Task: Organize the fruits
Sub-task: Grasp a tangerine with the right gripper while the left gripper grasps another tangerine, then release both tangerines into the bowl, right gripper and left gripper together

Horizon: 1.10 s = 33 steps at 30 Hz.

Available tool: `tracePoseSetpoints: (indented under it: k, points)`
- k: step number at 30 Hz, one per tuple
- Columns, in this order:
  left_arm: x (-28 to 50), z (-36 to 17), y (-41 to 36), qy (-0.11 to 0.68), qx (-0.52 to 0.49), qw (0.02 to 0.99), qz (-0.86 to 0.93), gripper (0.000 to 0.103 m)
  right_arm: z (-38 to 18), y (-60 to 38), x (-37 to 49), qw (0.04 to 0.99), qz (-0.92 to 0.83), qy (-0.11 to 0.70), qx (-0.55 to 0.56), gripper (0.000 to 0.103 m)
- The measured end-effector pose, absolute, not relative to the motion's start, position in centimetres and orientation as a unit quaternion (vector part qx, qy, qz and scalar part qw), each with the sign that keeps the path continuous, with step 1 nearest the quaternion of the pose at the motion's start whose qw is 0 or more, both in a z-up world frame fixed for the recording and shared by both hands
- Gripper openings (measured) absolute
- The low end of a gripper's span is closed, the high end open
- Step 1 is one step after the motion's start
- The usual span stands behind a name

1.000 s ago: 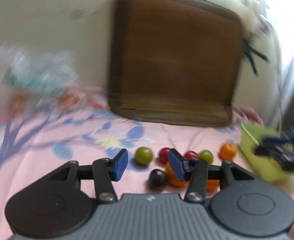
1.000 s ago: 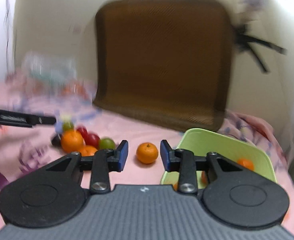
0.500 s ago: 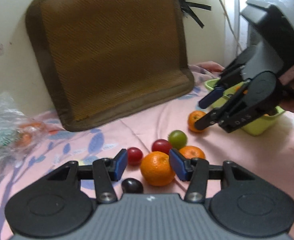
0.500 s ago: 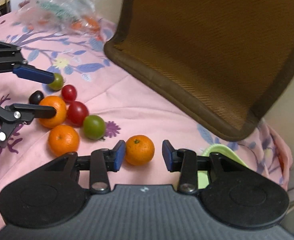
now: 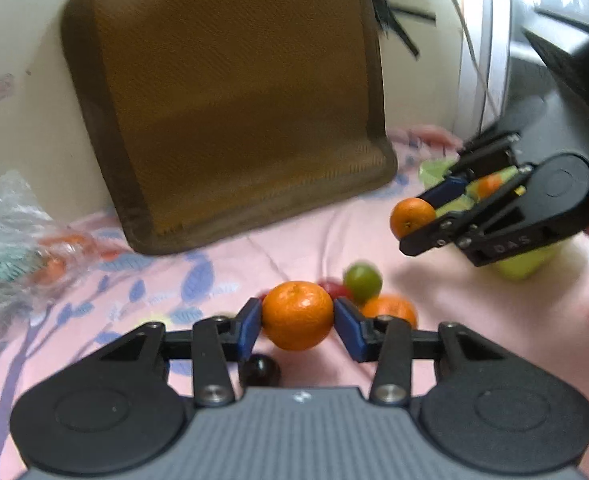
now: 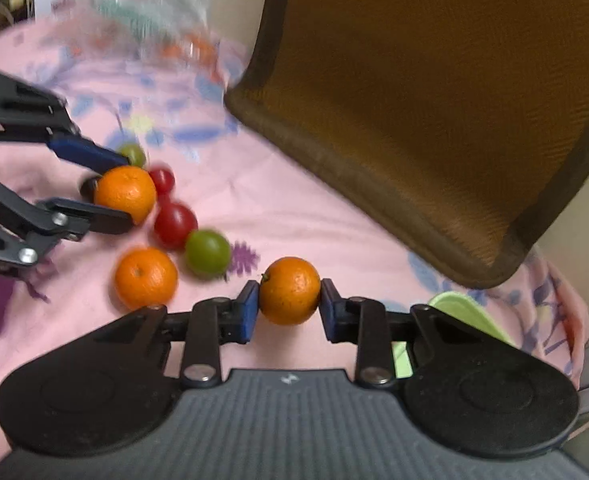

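In the left wrist view my left gripper point(image 5: 298, 322) has its jaws closing on an orange point(image 5: 297, 312), and both blue pads touch its sides. In the right wrist view my right gripper point(image 6: 289, 306) is closing the same way on another orange point(image 6: 289, 288). Loose on the pink floral cloth point(image 6: 278, 208) lie a third orange point(image 6: 145, 278), two red fruits point(image 6: 174, 220), a green fruit point(image 6: 207, 253), another green one point(image 6: 134, 155) and a dark fruit point(image 5: 260, 370). A lime-green bowl point(image 6: 466, 314) sits just right of the right gripper, mostly hidden.
A brown mesh cushion point(image 5: 230, 96) leans on the wall behind the fruit. A crumpled clear plastic bag point(image 5: 10, 232) lies at the left. The two grippers stand close together over the fruit pile. The cloth's right edge drops off beyond the bowl.
Both pairs of jaws have narrowed from standing apart around an orange to pressing on it. Both views have rolled a little; the fruit pile lies as before.
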<state>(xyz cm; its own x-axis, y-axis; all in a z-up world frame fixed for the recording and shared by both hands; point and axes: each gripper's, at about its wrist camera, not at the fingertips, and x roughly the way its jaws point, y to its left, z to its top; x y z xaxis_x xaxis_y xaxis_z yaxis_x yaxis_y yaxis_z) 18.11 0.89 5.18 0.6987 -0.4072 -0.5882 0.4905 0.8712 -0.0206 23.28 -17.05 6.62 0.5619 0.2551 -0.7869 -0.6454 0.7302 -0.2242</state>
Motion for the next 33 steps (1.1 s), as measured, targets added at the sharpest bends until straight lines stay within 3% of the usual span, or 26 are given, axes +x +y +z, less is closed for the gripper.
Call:
tracePoseSetpoints:
  k: [5, 12, 23, 33]
  points:
    - [18.3, 8.3, 0.0, 0.29, 0.025, 0.921, -0.258, 0.04, 10.4, -20.4, 22.1, 0.882, 0.242, 0.349, -0.203, 0.034]
    - [18.2, 11.4, -7.1, 0.272, 0.024, 0.914, -0.301, 0.04, 13.2, -29.1, 20.0, 0.921, 0.149, 0.329, -0.142, 0.034]
    - [21.4, 8.8, -17.9, 0.322, 0.052, 0.894, -0.307, 0.041, 9.5, -37.3, 18.4, 0.926, 0.102, 0.36, -0.048, 0.035]
    - [23.0, 7.8, -18.0, 0.333, 0.028, 0.9, -0.279, 0.049, 7.9, -36.0, 20.9, 0.919, 0.136, 0.37, -0.012, 0.036]
